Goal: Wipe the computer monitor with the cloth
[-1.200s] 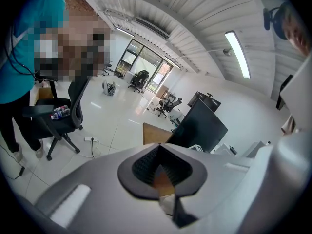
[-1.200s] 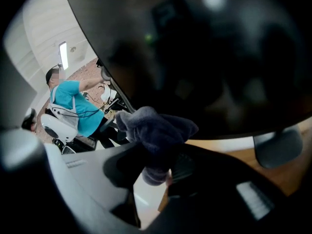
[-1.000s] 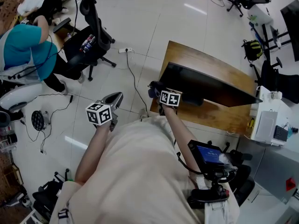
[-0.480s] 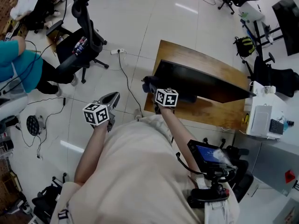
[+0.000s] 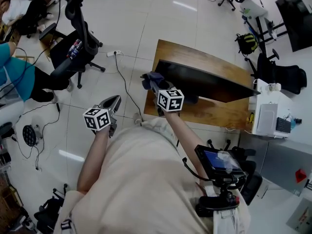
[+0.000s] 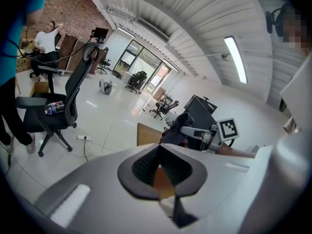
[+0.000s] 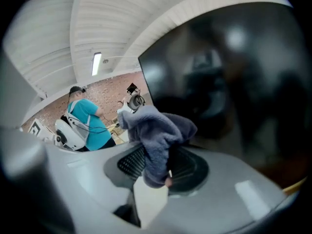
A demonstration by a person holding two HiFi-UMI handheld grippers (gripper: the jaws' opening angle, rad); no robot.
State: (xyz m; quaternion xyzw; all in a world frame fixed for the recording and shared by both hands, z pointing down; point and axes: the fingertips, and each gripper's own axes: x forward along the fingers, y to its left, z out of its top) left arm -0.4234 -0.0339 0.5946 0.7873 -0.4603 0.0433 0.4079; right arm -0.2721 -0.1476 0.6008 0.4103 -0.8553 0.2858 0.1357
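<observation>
Your right gripper [image 5: 152, 84] is pinching the cloth [image 7: 157, 130] by the left edge of the monitor [image 5: 204, 80] on the table [image 5: 214, 114], your left gripper [image 5: 111, 104] sits pressed together on nothing over the floor to the left, so I'd guess the wiping's barely begun.

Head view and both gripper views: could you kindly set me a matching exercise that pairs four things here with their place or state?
Things:
1. cloth
2. monitor
3. left hand-held gripper
4. office chair

Places or states:
A. stands on the wooden table
B. shut, holding nothing
C. clamped in the right hand-held gripper
D. on the floor tiles, apart from the table

Pairs: 1-C, 2-A, 3-B, 4-D
</observation>
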